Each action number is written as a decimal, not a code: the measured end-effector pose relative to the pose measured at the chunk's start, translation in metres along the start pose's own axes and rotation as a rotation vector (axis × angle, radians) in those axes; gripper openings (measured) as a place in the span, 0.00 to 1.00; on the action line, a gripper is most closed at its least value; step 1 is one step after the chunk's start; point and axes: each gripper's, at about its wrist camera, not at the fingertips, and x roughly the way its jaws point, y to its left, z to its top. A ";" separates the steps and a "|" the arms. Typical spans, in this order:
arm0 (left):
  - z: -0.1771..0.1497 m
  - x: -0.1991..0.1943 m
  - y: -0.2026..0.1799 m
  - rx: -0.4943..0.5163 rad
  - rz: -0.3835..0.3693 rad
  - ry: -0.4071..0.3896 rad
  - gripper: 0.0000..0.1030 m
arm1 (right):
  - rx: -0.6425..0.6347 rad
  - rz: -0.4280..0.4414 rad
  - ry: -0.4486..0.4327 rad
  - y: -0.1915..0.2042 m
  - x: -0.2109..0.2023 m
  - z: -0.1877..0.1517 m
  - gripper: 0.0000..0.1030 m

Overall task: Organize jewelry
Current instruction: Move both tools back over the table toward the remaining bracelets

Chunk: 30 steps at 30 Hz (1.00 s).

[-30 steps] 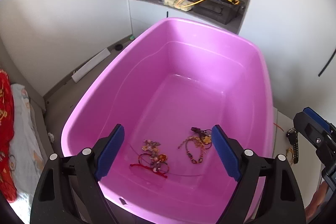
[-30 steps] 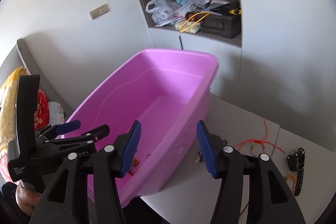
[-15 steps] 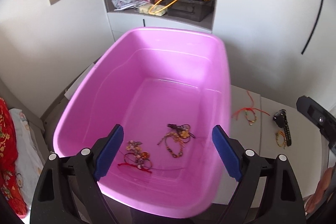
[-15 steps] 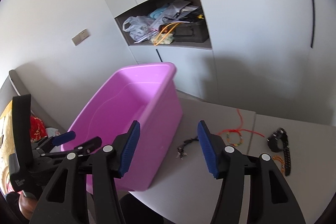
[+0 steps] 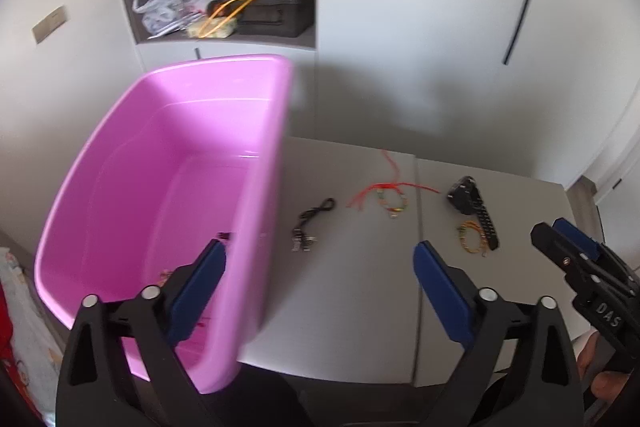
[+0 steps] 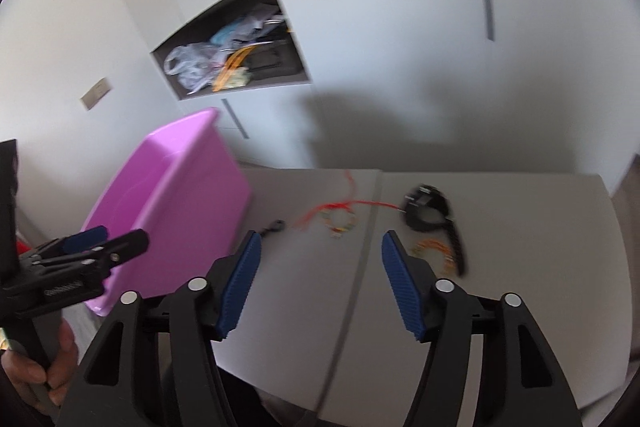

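Four jewelry pieces lie loose on the grey tabletop (image 5: 360, 287), right of the pink plastic bin (image 5: 160, 187), probably because they're the unsorted remainder; the bin looks like the drop target.

- Dark cord necklace (image 5: 310, 223): closest to the bin wall, thin black cord, small metal bits at the near end.
- Red-string beaded bracelet (image 5: 390, 197): red tassel threads fanned out, small ring of mixed beads, just left of the tabletop seam.
- Black watch (image 5: 472, 207): right of the seam, chunky case, strap running toward the camera.
- Orange beaded bracelet (image 5: 472, 237): thin, yellow-orange loop touching the watch strap's left side.

In the bin, only a sliver of something dark and reddish shows near the floor behind the left gripper's finger; too hidden to name.

Left gripper (image 5: 320, 291): jaws opening, nearly full spread, nothing between them. One finger overlaps the bin in view, the other sits over bare table. My read: it's lining up on the necklace.

Right gripper (image 6: 320, 283): jaws opening, mid-width, empty, hanging above the table with the red-string bracelet ahead of the gap. Frame is motion-blurred, so the exact aim is unclear. Likely target is either the bracelet or the watch (image 6: 426, 209).

Both point down at the table, apart, so each can take its own piece without crossing.

Risk: thin cords lie flat and may slip the pads.
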 end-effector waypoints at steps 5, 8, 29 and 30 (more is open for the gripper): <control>-0.009 0.015 -0.026 0.021 -0.029 0.013 0.93 | 0.041 -0.045 0.034 -0.032 0.005 -0.021 0.59; -0.016 0.027 -0.032 0.015 -0.032 0.022 0.93 | 0.071 -0.060 0.053 -0.046 0.011 -0.030 0.60; -0.029 0.148 -0.030 -0.049 0.024 0.088 0.93 | 0.066 -0.099 0.148 -0.070 0.116 -0.043 0.60; -0.028 0.153 -0.030 -0.052 0.027 0.088 0.93 | 0.062 -0.101 0.149 -0.070 0.119 -0.042 0.60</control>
